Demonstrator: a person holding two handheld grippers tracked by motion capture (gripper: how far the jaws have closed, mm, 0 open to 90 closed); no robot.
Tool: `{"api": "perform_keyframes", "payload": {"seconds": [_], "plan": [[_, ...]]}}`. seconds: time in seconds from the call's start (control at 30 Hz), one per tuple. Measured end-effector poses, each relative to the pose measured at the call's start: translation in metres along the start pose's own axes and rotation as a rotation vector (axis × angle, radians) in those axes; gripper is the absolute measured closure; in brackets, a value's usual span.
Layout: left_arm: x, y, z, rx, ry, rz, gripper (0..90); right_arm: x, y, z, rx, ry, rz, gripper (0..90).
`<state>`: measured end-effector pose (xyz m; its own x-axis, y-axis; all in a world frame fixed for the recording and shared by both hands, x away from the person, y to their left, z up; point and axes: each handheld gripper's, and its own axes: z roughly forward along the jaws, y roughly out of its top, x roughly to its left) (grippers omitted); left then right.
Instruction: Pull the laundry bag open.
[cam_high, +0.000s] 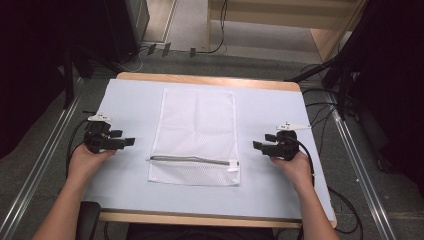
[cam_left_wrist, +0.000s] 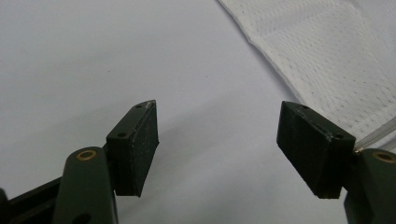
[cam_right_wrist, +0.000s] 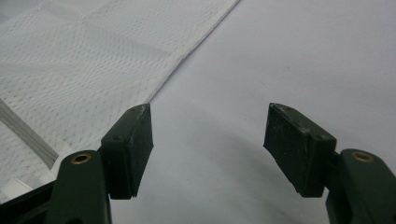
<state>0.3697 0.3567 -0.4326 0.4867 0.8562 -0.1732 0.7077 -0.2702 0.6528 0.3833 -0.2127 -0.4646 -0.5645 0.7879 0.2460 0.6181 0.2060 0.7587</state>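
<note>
A white mesh laundry bag (cam_high: 197, 132) lies flat in the middle of the table, its grey zipper (cam_high: 192, 160) running across near the front end. My left gripper (cam_high: 125, 139) rests on the table to the left of the bag, open, nothing between its jaws; the left gripper view has the bag's edge (cam_left_wrist: 322, 60) at upper right. My right gripper (cam_high: 259, 142) sits to the right of the bag, also open and empty. The right gripper view (cam_right_wrist: 208, 140) has the mesh (cam_right_wrist: 79, 70) at upper left and a strip of zipper (cam_right_wrist: 23, 130).
The table is covered by a pale blue-white mat (cam_high: 130, 105) with a wooden rim (cam_high: 210, 79) at the back. Cables (cam_high: 320, 110) trail off the right side. Dark stands (cam_high: 70, 75) flank the table, and metal rails (cam_high: 42, 155) run along the floor.
</note>
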Motion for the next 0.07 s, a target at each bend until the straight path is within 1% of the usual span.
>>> {"api": "perform_keyframes", "payload": {"seconds": [0.07], "plan": [[0.0000,-0.0001,0.0007,0.004,0.004,0.002,29.3,-0.0001,0.0000,0.0004,0.001,-0.001,-0.002,33.8]]}}
